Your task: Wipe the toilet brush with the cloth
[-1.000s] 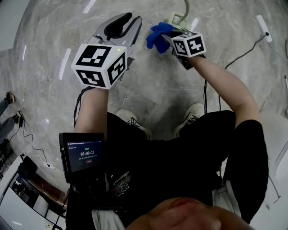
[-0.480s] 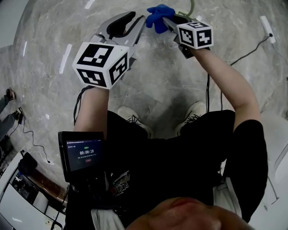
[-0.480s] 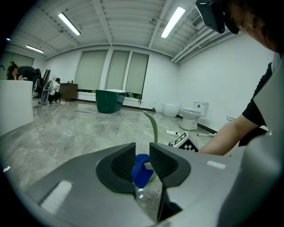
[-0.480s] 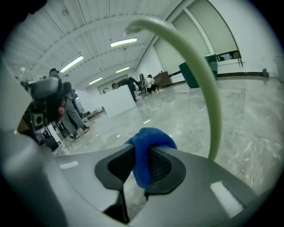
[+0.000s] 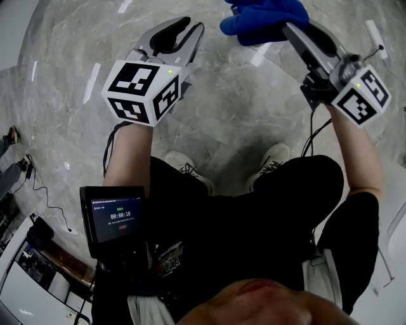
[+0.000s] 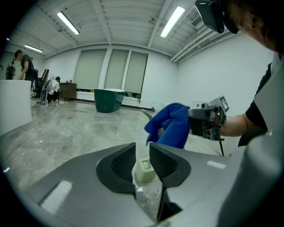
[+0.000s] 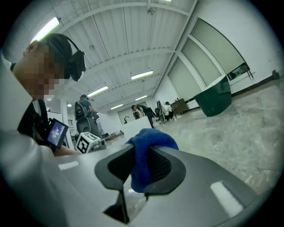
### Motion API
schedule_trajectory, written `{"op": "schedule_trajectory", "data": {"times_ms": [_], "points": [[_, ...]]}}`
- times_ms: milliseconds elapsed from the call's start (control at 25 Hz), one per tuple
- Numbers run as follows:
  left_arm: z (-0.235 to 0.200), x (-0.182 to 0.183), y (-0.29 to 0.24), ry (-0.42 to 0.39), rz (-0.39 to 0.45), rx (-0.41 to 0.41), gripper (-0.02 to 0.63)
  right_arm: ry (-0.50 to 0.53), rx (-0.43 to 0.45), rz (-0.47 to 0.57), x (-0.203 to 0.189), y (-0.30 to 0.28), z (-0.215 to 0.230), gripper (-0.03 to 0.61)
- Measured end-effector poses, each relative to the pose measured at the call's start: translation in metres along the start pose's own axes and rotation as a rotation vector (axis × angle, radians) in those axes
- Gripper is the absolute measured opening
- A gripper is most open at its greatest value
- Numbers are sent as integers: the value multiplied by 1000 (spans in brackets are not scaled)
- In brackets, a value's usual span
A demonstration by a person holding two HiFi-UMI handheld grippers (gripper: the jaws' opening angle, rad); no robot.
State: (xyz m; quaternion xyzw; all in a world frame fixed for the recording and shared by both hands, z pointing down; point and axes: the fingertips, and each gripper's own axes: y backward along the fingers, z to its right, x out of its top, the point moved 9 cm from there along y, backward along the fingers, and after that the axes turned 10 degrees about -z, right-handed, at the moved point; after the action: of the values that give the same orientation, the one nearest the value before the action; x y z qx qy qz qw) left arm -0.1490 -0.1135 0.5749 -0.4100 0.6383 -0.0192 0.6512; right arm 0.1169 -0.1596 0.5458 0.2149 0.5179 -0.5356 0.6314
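My right gripper is shut on a blue cloth, held high at the top of the head view; the cloth bunches between its pads. To its left, my left gripper is open with nothing between its fingers. In the left gripper view, a pale toilet brush holder on the floor shows through the gap of that gripper. A curved greenish handle rises behind the cloth. In the head view the cloth hides the brush.
Grey marble floor all round. A dark green tub stands far off by the windows. Cables and a white power strip lie at the right. A small screen hangs at the person's waist above their shoes. People work at a distant white counter.
My right gripper has risen with the blue cloth and swung to the right, nearer the head camera. The left gripper has stayed where it was.
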Motion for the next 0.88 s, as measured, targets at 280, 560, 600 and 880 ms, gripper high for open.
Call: {"op": "schedule_trajectory", "data": {"times_ms": [280, 560, 600, 880], "points": [[0, 2, -1, -9, 1, -4, 97, 124, -110, 142, 44, 62, -2, 74], [3, 4, -4, -26, -7, -20, 97, 226, -433, -197, -50, 26, 83, 74], [3, 4, -5, -26, -7, -23, 97, 202, -452, -263, -71, 16, 98, 74], [9, 0, -5, -61, -18, -38, 97, 22, -578, -630, -202, -1, 171, 74]]}}
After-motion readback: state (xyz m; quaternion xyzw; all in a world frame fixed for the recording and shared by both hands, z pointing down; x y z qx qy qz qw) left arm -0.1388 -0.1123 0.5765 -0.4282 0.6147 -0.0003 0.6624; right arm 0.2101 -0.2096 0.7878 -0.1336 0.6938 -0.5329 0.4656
